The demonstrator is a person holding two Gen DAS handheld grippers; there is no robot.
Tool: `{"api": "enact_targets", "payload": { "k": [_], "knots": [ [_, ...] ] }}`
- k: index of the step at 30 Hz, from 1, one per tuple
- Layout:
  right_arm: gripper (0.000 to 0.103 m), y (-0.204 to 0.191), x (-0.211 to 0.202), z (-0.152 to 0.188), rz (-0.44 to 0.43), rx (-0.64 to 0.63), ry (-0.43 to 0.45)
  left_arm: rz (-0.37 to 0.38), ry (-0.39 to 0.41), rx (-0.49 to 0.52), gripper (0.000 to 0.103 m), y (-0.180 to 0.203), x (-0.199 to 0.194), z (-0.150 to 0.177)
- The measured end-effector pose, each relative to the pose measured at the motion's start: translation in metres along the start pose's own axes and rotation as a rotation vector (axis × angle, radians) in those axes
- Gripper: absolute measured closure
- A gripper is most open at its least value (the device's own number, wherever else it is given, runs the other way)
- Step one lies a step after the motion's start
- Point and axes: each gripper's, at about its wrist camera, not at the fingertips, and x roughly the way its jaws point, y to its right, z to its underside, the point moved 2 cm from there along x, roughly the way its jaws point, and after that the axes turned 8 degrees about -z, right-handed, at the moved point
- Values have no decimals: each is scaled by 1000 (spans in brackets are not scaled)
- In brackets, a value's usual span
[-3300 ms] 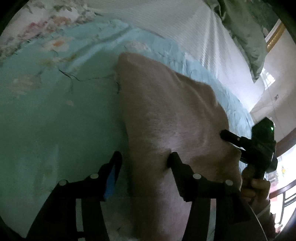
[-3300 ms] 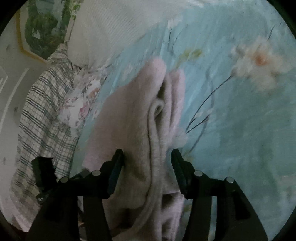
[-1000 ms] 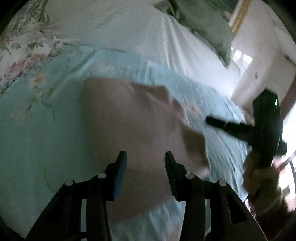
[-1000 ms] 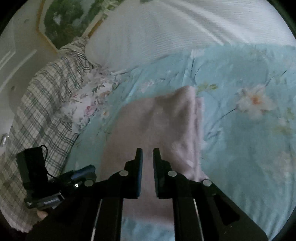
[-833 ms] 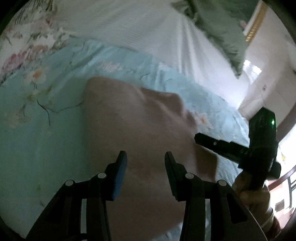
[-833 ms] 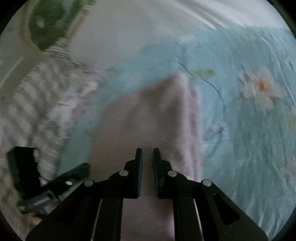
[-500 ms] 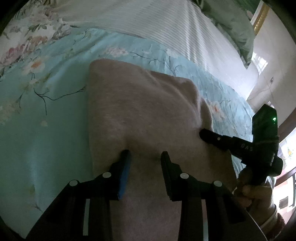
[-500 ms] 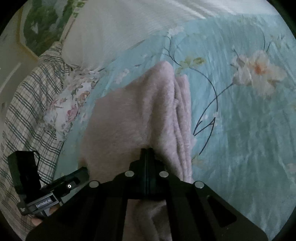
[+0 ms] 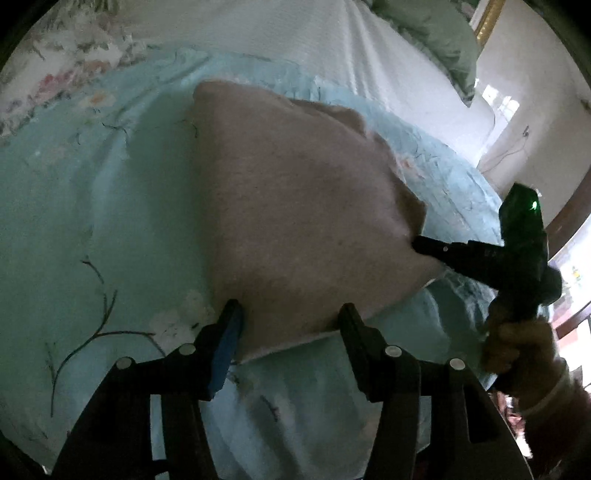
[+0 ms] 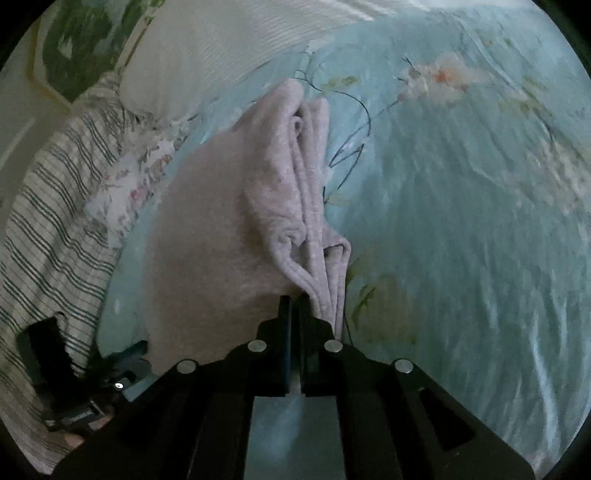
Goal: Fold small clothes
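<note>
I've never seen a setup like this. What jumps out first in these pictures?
A folded pinkish-beige fleecy cloth lies in the middle of a pale blue flowered bedspread. The left claw stands open at the cloth's near edge, its jaws having just been opening. The right claw is shut at the cloth's layered edge; whether it pinches fabric is unclear.

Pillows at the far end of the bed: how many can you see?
3. A white ribbed pillow in the middle, a green pillow on one side of it, a striped one on the other. More may lie out of view.
</note>
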Motion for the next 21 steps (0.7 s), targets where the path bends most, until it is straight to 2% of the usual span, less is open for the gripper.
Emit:
{"api": "enact_targets", "payload": {
  "k": [4,6,7,9,21],
  "knots": [
    [100,1,1,-1,0,-7,3,-50,-20,4,46,3,5,0],
    [100,2,1,0,-2,-4,4,-63,-32,-10,39,-1,9,-1],
    [100,2,2,0,-2,-5,4,-55,-54,-29,38,-4,13,1],
    [100,3,0,3,1,-11,7,-44,-47,-49,38,-5,13,-1],
    [100,-6,-3,7,67,-87,-10,-75,-58,-47,38,-3,11,0]
  ]
}}
